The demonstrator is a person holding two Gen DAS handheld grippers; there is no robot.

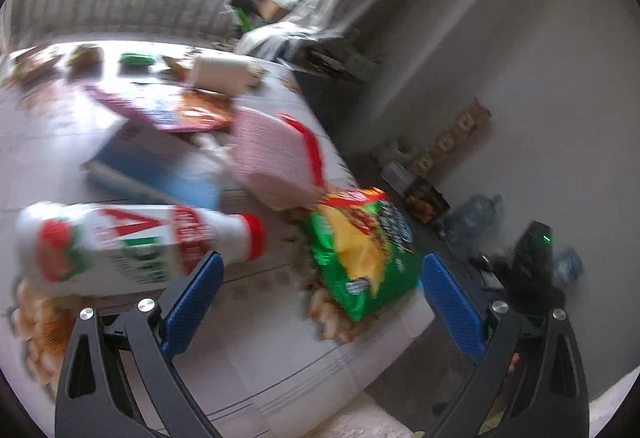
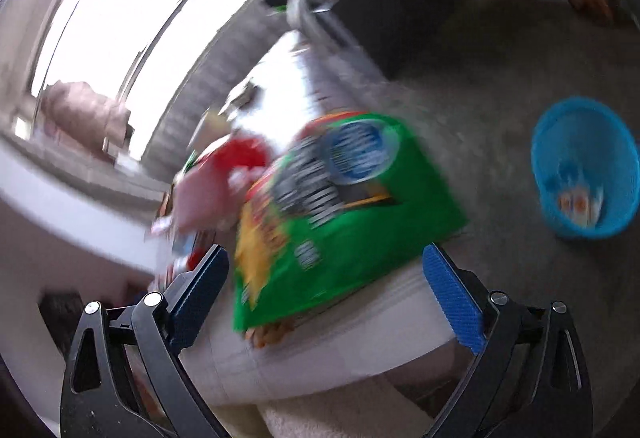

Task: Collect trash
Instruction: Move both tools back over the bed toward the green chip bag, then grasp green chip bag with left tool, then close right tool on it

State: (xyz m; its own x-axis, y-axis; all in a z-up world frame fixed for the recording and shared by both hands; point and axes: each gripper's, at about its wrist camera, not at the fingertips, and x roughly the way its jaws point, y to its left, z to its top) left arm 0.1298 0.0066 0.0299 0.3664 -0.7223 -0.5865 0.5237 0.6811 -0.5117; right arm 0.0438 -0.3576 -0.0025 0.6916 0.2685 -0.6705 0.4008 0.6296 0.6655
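Note:
A green and yellow snack bag (image 1: pixel 362 258) lies near the right edge of the white table (image 1: pixel 260 350). A white bottle with a red cap (image 1: pixel 132 246) lies on its side at the left. A pink packet with a red strip (image 1: pixel 276 157) lies behind the bag. My left gripper (image 1: pixel 320 278) is open and empty, just before the bag. In the right wrist view the same green bag (image 2: pixel 340 222) sits between the fingers of my open right gripper (image 2: pixel 326 270), close above the table corner (image 2: pixel 320 350). Both views are blurred.
A blue basket (image 2: pixel 584 169) with some wrappers inside stands on the grey floor at the right. More packets, a blue box (image 1: pixel 160 169) and a carton (image 1: pixel 220 73) lie further back on the table. A black device (image 1: pixel 532 262) and a water jug (image 1: pixel 476 213) stand on the floor.

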